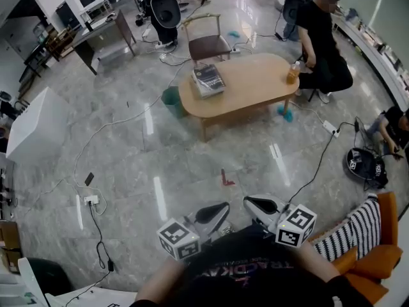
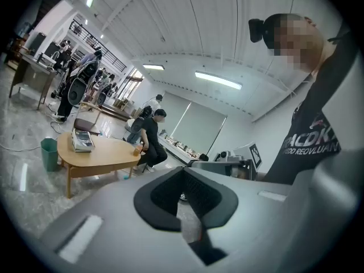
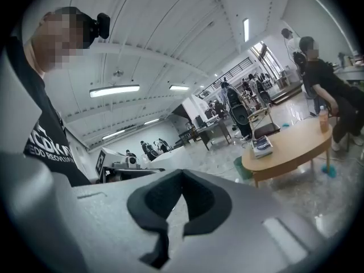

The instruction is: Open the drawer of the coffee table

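Currently both grippers sit low at bottom centre of head view, well apart from table. Left gripper (image 1: 220, 208): jaws pressed together, nothing between. Right gripper (image 1: 250, 201): likewise closed, empty. Coffee table (image 1: 255, 85) in upper centre of frame, oval wooden top, on grey floor (image 1: 160, 158). Book stack (image 1: 208, 80) on its left end, bottle (image 1: 293, 73) at right edge. Drawer not discernible. Seated person (image 1: 323, 37) just beside table's right end.

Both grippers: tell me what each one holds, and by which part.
Nothing is held. The left gripper and the right gripper are both shut with nothing between their jaws, and the coffee table stands well away across the floor.
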